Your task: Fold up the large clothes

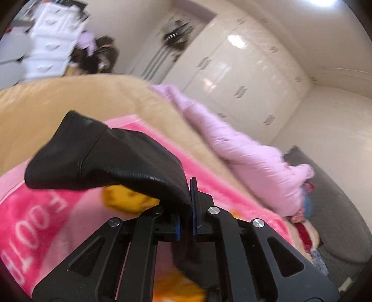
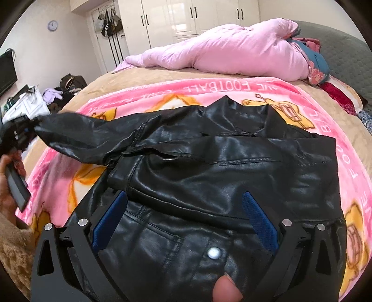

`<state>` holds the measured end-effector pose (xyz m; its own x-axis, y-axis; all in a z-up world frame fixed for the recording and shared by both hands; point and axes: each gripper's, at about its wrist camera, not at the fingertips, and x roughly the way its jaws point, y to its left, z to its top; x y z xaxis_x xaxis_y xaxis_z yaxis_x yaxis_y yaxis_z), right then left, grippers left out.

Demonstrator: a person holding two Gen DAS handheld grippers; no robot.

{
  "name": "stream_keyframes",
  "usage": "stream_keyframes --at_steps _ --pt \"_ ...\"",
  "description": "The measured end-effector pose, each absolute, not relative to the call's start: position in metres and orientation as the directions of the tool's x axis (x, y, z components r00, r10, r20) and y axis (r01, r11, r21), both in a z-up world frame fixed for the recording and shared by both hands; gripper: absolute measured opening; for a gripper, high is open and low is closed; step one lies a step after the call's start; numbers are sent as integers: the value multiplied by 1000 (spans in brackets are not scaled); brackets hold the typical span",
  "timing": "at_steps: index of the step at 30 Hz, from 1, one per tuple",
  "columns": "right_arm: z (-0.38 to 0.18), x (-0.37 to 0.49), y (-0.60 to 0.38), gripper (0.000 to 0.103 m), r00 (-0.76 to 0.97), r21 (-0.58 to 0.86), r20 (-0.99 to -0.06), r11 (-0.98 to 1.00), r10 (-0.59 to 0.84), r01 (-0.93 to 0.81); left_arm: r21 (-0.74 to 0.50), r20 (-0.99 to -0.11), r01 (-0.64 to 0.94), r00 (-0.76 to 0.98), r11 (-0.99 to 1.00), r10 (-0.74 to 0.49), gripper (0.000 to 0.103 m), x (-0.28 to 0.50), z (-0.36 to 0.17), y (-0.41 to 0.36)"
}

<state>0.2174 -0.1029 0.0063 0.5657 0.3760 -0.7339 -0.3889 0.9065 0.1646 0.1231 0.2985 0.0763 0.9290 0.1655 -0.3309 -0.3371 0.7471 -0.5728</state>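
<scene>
A black leather jacket (image 2: 209,167) lies spread on a pink blanket (image 2: 162,93) over the bed (image 2: 139,76), filling the centre of the right wrist view. Its sleeve (image 2: 76,137) stretches to the left edge of that frame, where the left gripper (image 2: 24,130) has it pinched at the cuff. In the left wrist view that gripper (image 1: 187,204) is clamped tight on the sleeve (image 1: 104,158), which rises to the upper left above the blanket (image 1: 34,220). The right gripper (image 2: 186,209) hangs over the jacket's lower half, its blue pads (image 2: 260,223) spread wide, gripping nothing. A pink quilt (image 2: 220,51) lies bunched at the top of the frame, near the white wardrobe (image 2: 186,16).
</scene>
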Motion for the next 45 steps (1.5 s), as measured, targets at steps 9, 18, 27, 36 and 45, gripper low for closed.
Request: stream_keyframes --at_steps 9,18,27,36,45 --pt "17 217 -141 98 606 163 -711 923 356 -350 -526 -222 -134 975 840 16 1 147 130 210" --pt "24 220 -203 98 644 239 -685 940 341 -243 -413 -229 52 960 909 -159 1 178 137 99" --pt "24 214 -268 98 678 304 -667 944 308 -129 -258 -392 167 882 952 -261 1 201 81 -2" --pt "18 210 -324 99 694 352 -673 936 256 -5 -56 -579 302 766 951 -278 9 211 4 -77" --pt "12 215 -348 98 693 367 -683 929 231 53 140 -676 471 688 871 -264 91 177 -31 -127"
